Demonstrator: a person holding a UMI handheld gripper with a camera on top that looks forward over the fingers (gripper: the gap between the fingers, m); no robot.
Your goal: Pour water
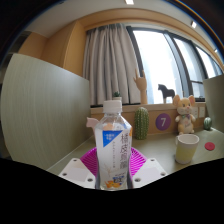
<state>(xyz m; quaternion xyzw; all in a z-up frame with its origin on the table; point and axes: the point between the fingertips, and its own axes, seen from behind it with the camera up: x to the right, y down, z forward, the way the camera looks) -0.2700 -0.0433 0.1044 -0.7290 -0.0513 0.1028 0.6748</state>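
Note:
A clear plastic water bottle (pixel 113 140) with a white cap and a white-and-blue label stands upright between my gripper's fingers, filling the middle of the view. The magenta pads (pixel 91 159) press on both sides of its lower part, so my gripper (pixel 113 172) is shut on it. The bottle's base is hidden by the gripper. A pale cream cup (pixel 187 149) stands on the table (pixel 160 155) ahead and to the right of the bottle, well apart from it.
A green round-topped cactus ornament (pixel 142 122) stands behind the bottle. A yellow block with a 7 (pixel 163 121), a plush toy (pixel 185 113) and a pink disc (pixel 210 146) lie to the right. A white partition (pixel 40 105) stands left; curtains and a window behind.

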